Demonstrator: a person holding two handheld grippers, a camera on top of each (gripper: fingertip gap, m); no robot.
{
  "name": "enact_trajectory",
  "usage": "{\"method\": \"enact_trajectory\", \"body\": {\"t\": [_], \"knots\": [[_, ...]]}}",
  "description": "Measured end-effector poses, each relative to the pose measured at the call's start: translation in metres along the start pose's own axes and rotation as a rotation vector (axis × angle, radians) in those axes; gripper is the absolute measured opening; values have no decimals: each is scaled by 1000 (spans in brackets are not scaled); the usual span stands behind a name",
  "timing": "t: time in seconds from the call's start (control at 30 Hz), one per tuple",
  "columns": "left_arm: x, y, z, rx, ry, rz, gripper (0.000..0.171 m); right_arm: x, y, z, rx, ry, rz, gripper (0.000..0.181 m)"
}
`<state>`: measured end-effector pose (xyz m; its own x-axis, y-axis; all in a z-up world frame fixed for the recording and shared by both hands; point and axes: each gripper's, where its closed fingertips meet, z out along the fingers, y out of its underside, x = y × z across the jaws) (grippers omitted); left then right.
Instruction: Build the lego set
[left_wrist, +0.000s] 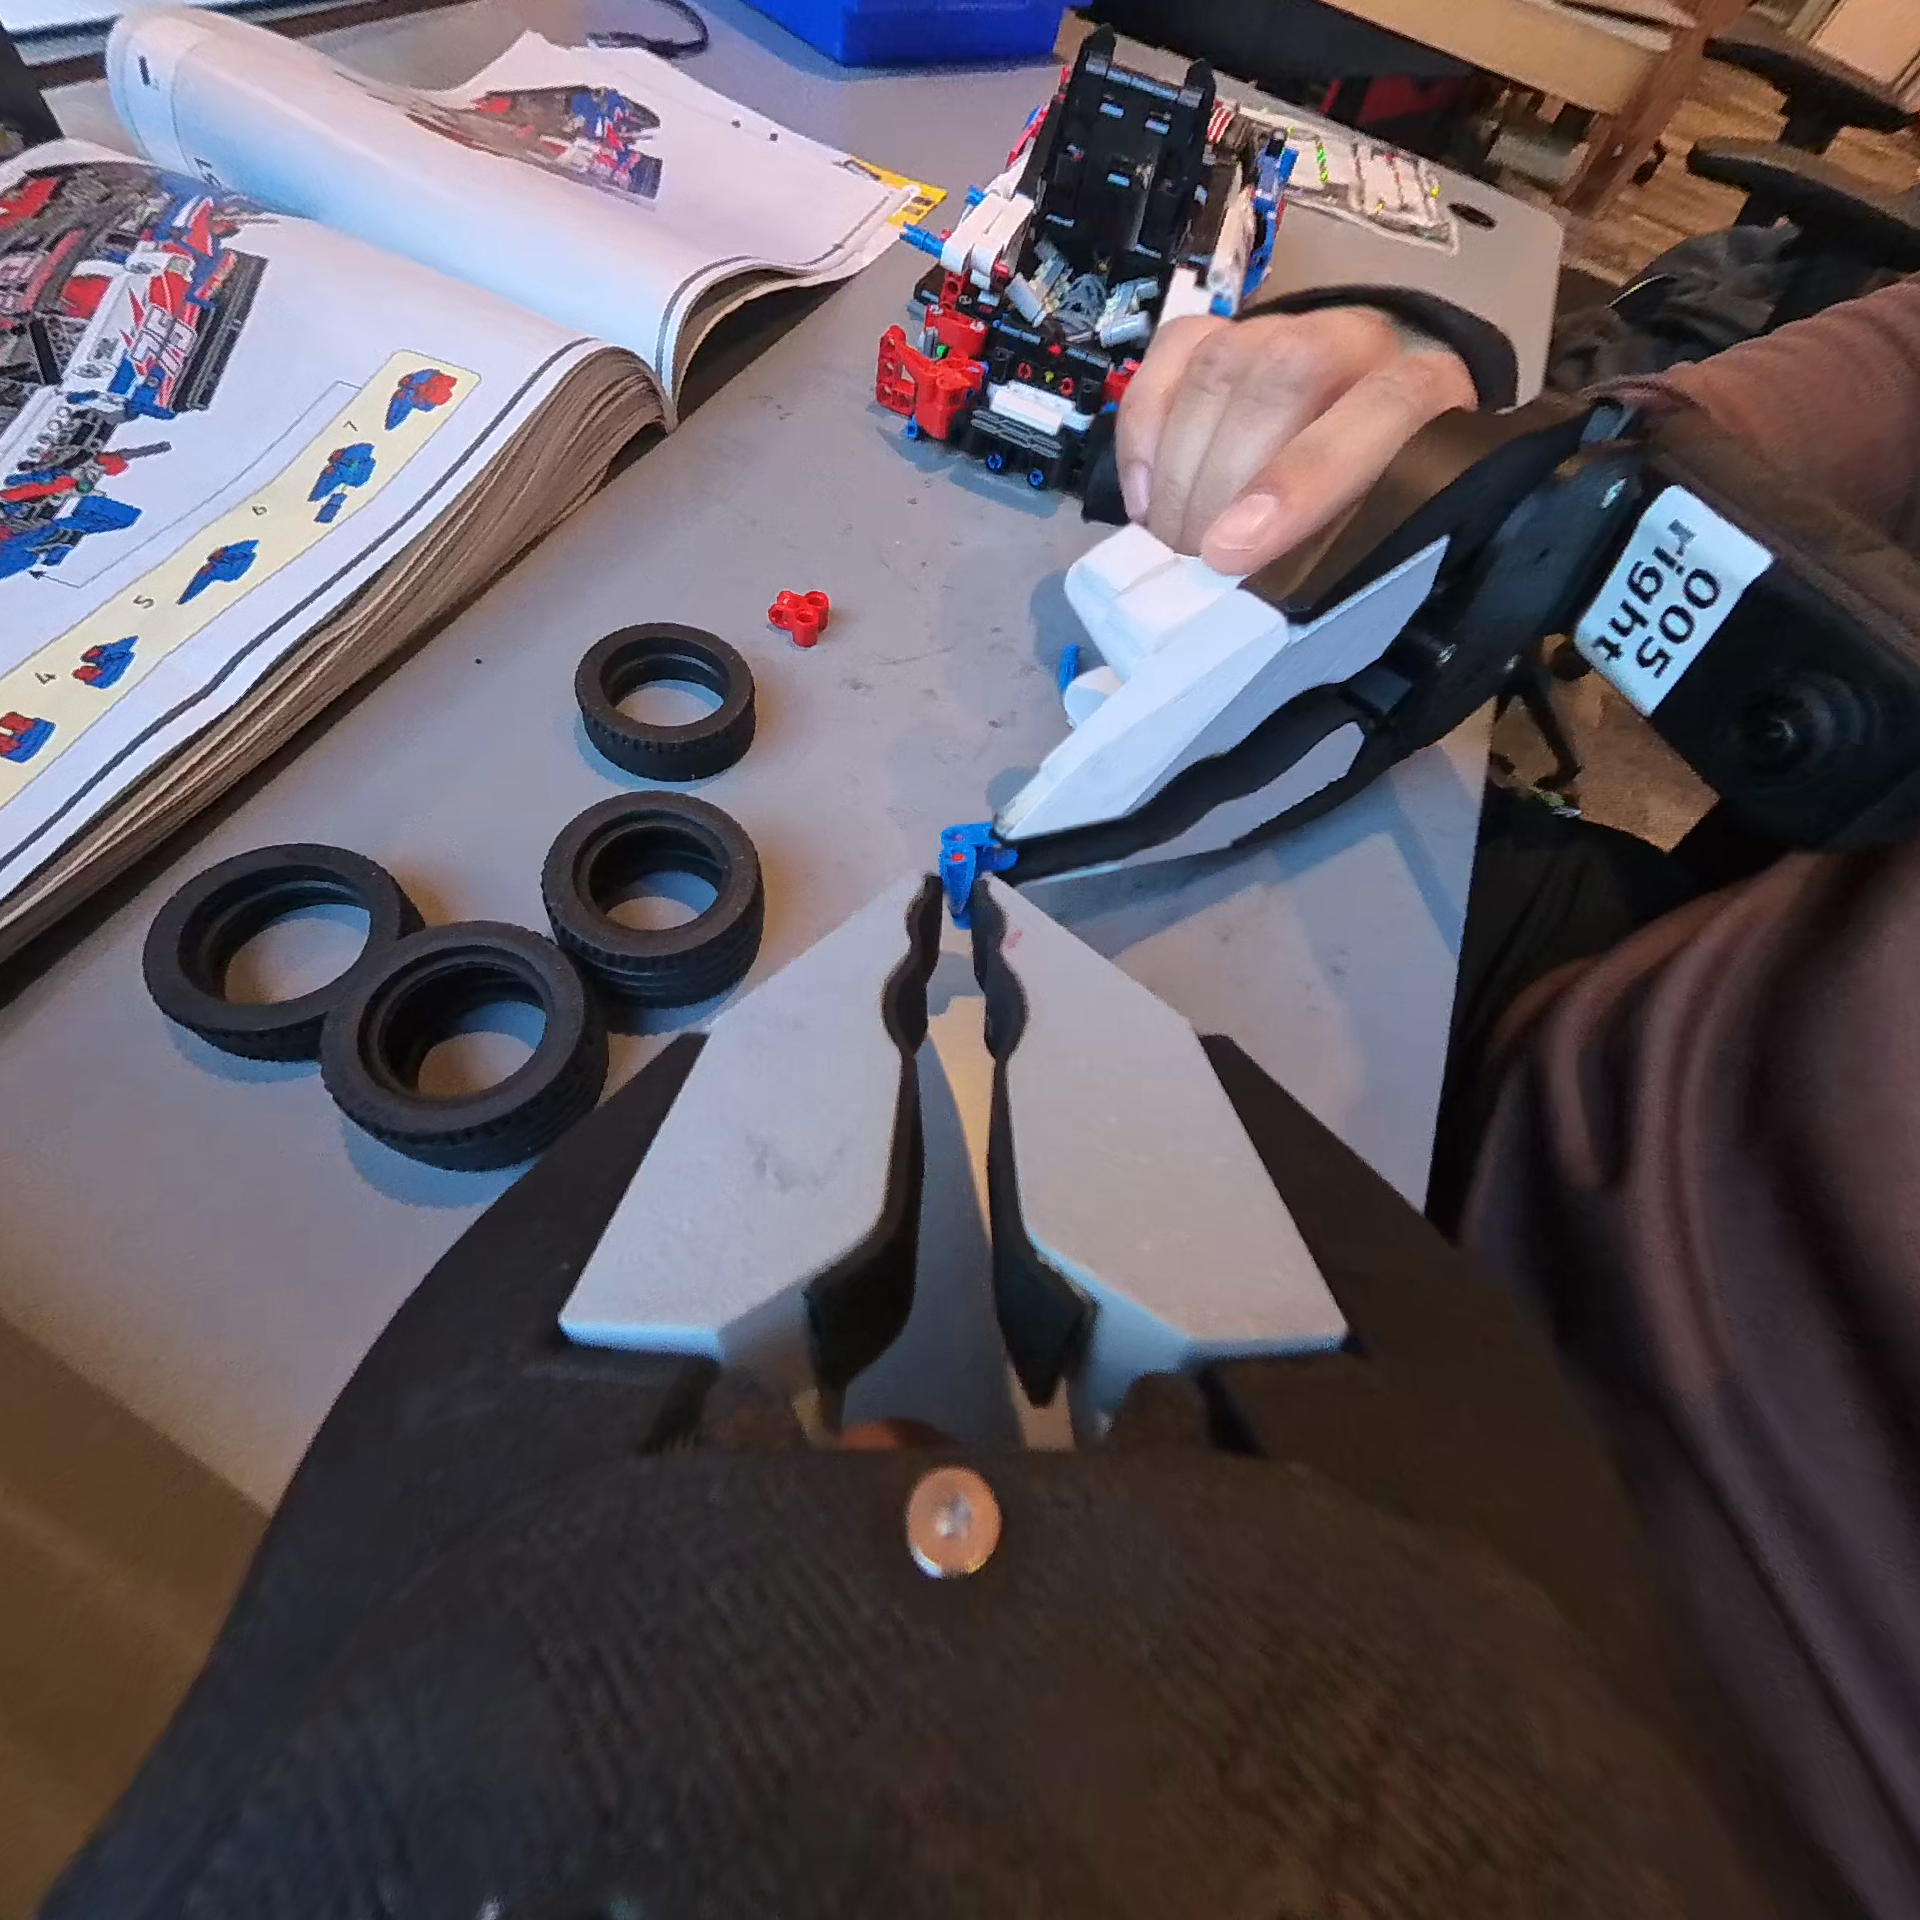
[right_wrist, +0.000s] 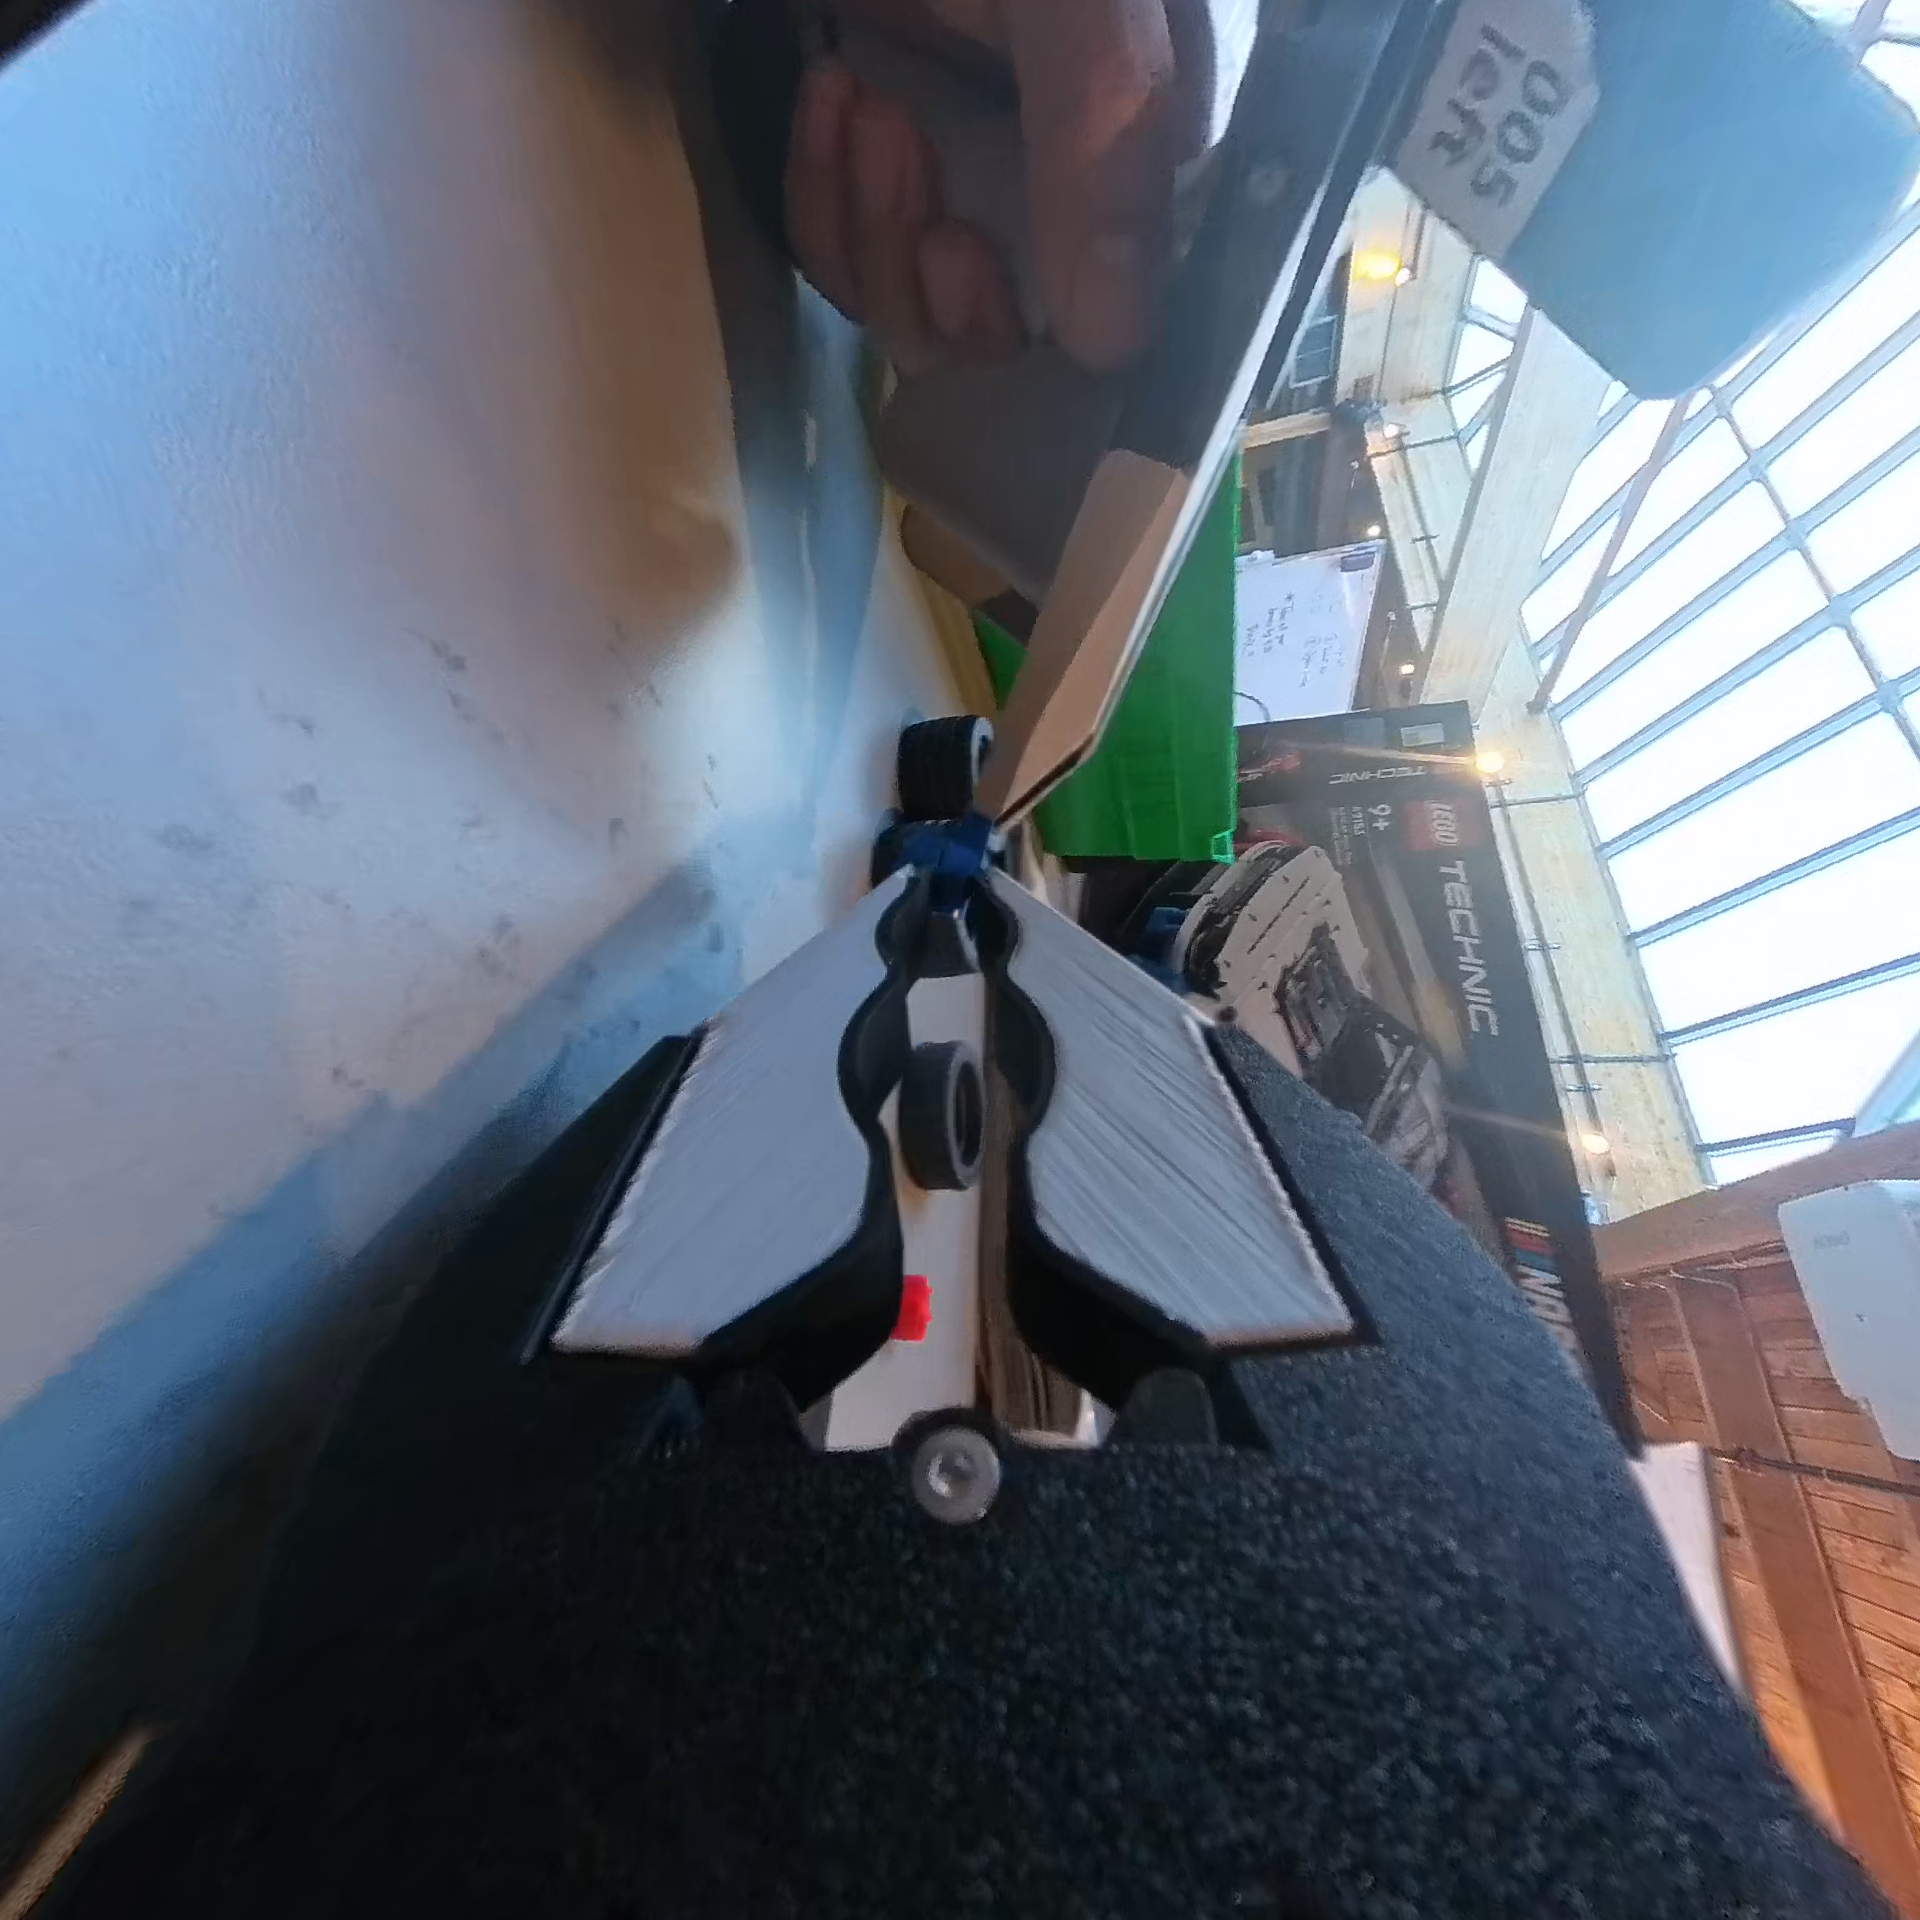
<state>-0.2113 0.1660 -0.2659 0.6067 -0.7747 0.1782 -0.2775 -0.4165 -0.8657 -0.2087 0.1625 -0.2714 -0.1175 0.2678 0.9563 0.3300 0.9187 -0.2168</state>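
Observation:
A small blue Lego piece (left_wrist: 964, 854) is held just above the grey table (left_wrist: 935, 499) between both grippers. My left gripper (left_wrist: 956, 902) is shut on its near end. My right gripper (left_wrist: 1003, 831) comes in from the right, held by a hand (left_wrist: 1247, 416), and is shut on its far side. In the right wrist view the right gripper (right_wrist: 945, 885) pinches the blue piece (right_wrist: 948, 847), and the left gripper (right_wrist: 997, 805) meets it from above right. A partly built red, white, blue and black Lego car (left_wrist: 1081, 291) stands behind.
Several black tyres (left_wrist: 652, 894) lie left of the grippers, and a small red piece (left_wrist: 800, 615) lies beyond them. An open instruction booklet (left_wrist: 312, 416) covers the left. The table edge runs along the right by a person's sleeve (left_wrist: 1714, 1143). A green bin (right_wrist: 1143, 727) and a Lego box (right_wrist: 1455, 935) stand off. My two grippers' fingertips are within a few centimetres of each other.

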Motion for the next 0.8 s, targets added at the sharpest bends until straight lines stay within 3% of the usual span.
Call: {"method": "enact_trajectory", "body": {"t": [0.2,0.4,0.6,0.8], "knots": [[3,8,6,-63,-62,104,3,-15,5,1,8,-112,146,17],[4,22,8,-151,-122,249,3,-8,9,-6,45,-146,327,20],[3,30,10,-204,-171,332,3,-20,7,-9,37,-203,265,10],[5,31,11,-209,-176,368,6,-15,9,-12,44,-198,316,18]]}}
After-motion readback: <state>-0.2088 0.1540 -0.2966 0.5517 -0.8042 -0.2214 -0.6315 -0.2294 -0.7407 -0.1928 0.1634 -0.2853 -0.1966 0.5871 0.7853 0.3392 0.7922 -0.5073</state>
